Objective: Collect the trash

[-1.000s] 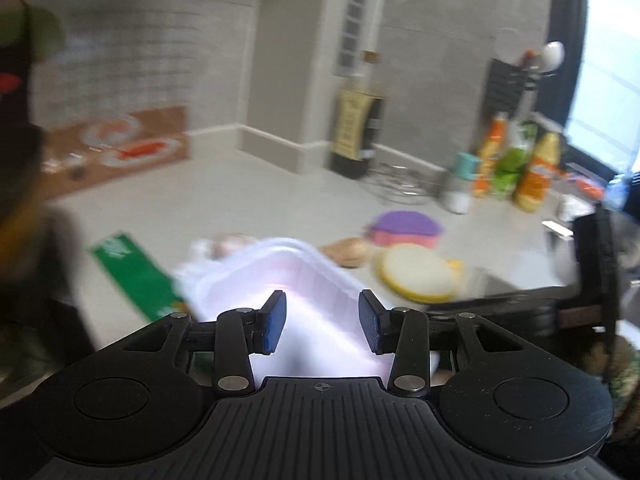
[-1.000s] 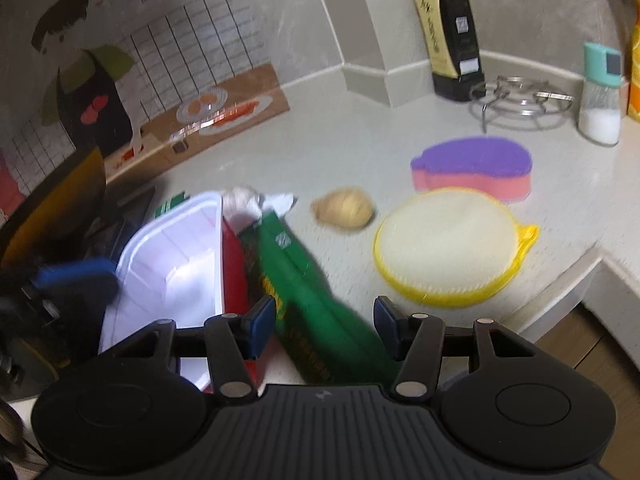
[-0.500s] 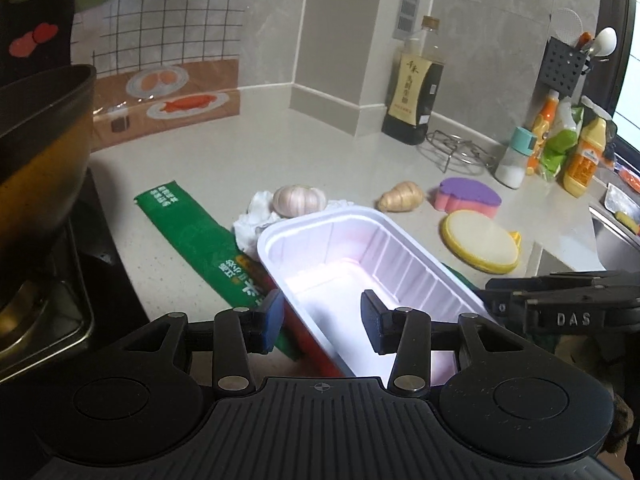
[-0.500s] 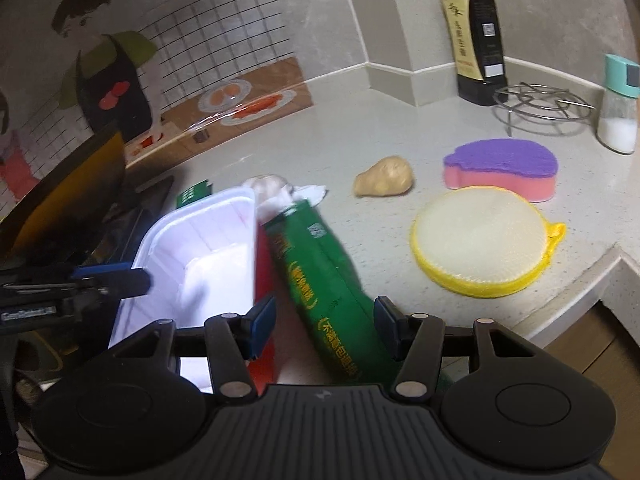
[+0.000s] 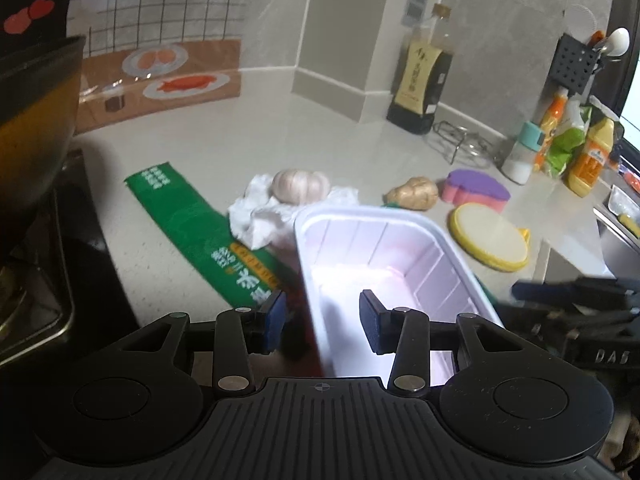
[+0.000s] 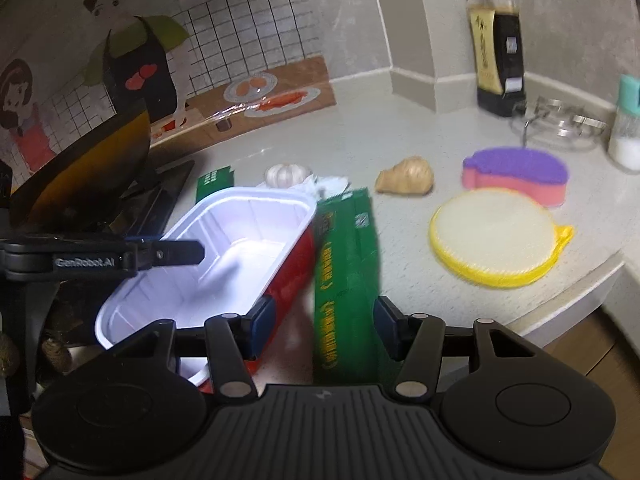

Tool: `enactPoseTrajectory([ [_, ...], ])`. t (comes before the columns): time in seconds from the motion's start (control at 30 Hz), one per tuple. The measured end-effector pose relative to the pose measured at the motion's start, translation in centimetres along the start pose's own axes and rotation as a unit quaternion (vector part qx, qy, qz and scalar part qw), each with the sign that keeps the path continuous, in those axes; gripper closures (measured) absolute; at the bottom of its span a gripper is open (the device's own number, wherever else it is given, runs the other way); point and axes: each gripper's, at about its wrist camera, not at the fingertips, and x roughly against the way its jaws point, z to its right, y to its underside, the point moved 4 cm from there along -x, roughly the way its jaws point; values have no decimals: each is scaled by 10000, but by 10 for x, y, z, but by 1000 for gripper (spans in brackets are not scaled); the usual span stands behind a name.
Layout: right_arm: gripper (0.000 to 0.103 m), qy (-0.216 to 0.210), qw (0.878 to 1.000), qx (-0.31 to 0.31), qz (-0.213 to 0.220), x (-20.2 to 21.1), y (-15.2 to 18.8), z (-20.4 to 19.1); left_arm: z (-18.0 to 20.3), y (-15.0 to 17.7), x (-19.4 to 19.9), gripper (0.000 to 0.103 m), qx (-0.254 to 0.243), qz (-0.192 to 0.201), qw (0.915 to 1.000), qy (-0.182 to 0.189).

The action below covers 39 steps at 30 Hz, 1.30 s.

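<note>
- Sitting on the kitchen counter (image 6: 360, 128), a white plastic tray with red sides (image 5: 384, 256) lies empty near the front edge, beside the stove.
- A green wrapper (image 6: 346, 272) lies flat just right of the tray in the right wrist view; another green packet (image 5: 192, 224) runs along the tray's left side, with crumpled tissue (image 5: 260, 216) and a garlic bulb (image 5: 301, 186) just behind.
- The left gripper (image 5: 322, 322) hovers with jaws wide over the tray's near left rim, holding nothing.
- The right gripper (image 6: 324, 328) hangs wide and empty around the wrapper's near end.
- Collection appears barely begun: nothing sits in the tray, and wrapper, packet and tissue all remain out.
- Compared with half a second ago, both grippers sit lower and closer, the right one now bracketing the wrapper.
</note>
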Motion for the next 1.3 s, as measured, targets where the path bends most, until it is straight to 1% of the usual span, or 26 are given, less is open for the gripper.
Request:
enactPoseTrajectory([
  [0.07, 49, 181, 9997, 125, 71, 1, -1, 2, -1, 2, -3, 64, 51, -46, 9999, 86],
  [0.13, 49, 268, 9995, 137, 53, -2, -2, 6, 0, 5, -7, 71, 99, -103, 9997, 191],
  [0.17, 49, 267, 9996, 119, 25, -4, -2, 7, -1, 6, -9, 76, 184, -102, 9995, 227],
  [0.2, 49, 257, 9996, 108, -7, -6, -2, 8, -2, 7, -9, 84, 237, -83, 9994, 254],
  [0.33, 49, 170, 9997, 157, -111, -15, -1, 5, 1, 9, 2, 85, 93, 108, 9994, 322],
  [0.47, 49, 152, 9995, 116, -235, -28, 0, 2, 7, 10, 7, 85, -206, 149, 9997, -8],
  [0.53, 49, 94, 9997, 37, -224, -30, -1, 1, 10, 9, -1, 85, -258, 72, 9996, -71],
  [0.6, 49, 76, 9997, 18, -212, -30, -1, 1, 9, 8, -11, 84, -152, -87, 9998, -96],
  [0.63, 49, 72, 9998, 35, -205, -30, 0, 1, 9, 7, -16, 80, -82, -181, 9998, -39],
  [0.7, 49, 37, 9998, 33, -177, -28, 1, 3, 10, 8, -20, 76, -24, -200, 9998, 79],
  [0.77, 49, 65, 9998, 44, -184, -29, 3, 5, 10, 9, -22, 78, -18, -212, 9997, 89],
  [0.83, 50, 78, 9997, 31, -239, -32, 4, 8, 7, 10, -22, 88, 81, -199, 9998, 28],
  [0.87, 50, 73, 9997, 39, -223, -31, 4, 8, 5, 10, -22, 89, 210, -219, 9995, -22],
  [0.93, 50, 85, 9997, 55, -230, -31, 4, 7, 4, 11, -21, 89, 268, -254, 9993, -100],
  [1.03, 51, 63, 9997, 49, -227, -31, 5, 5, 7, 12, -14, 88, 126, -141, 9997, -145],
  [1.13, 51, -36, 9996, 104, -273, -32, 4, 2, 1, 12, -1, 89, 178, 103, 9997, -114],
  [1.2, 51, -16, 9994, 193, -295, -34, 3, -1, -3, 10, 10, 89, 123, 221, 9994, -231],
  [1.23, 51, 12, 9993, 233, -301, -36, 2, -2, -3, 9, 13, 89, 68, 238, 9992, -300],
  [1.3, 51, 88, 9989, 325, -311, -41, -1, -4, -5, 9, 16, 89, 61, 195, 9993, -314],
])
